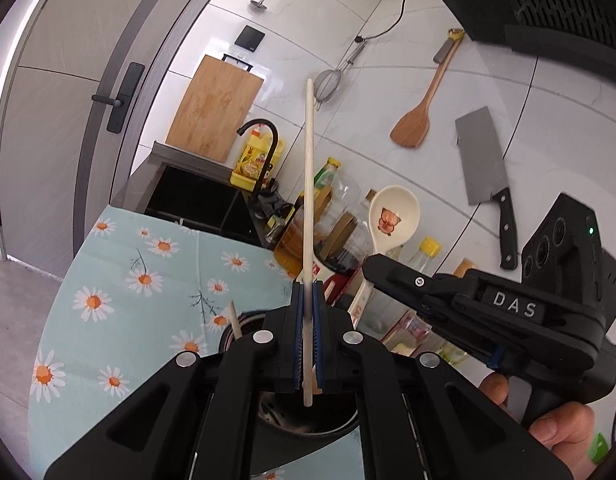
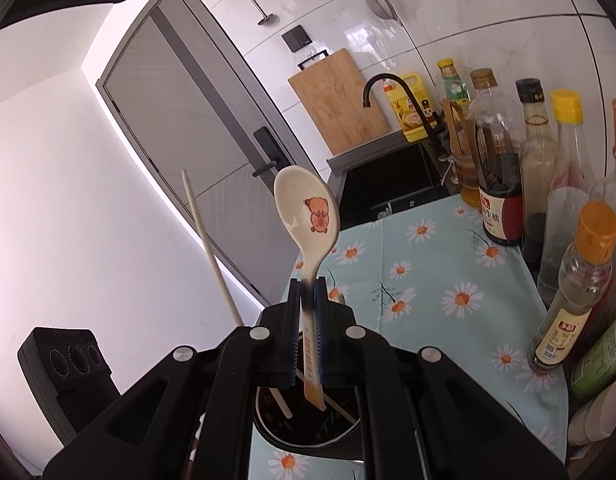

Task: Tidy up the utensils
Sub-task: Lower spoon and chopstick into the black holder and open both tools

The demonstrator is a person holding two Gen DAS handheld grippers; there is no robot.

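Chopstick (image 1: 308,208) first: it's pinched upright between the left gripper (image 1: 307,336)'s fingers, pads pressed right onto it, lower tip poking out just above the mouth of a dark round utensil holder (image 1: 308,426) that sits on the daisy-print cloth (image 1: 120,280) over the counter. Spoon (image 2: 308,216), cream with a little bear on the bowl, is in the same spot on the other side: the right gripper (image 2: 308,320) has its fingers clamped on the handle, bowl up, handle end hanging at the rim of the holder (image 2: 308,432). At least one more stick (image 2: 282,402) is already leaning inside, so I'd guess we're partway through the sorting.

So the step looks like the drop-off: both pieces carried over the holder, neither let go yet. Next move probably needs each one lowered until its tip is properly inside the rim, then the fingers eased apart so it slides in rather than tipping out. Both grippers are crowded over one opening, so going one at a time seems safer. Bottles (image 2: 500,168) along the wall are near the right side, worth keeping clear of.
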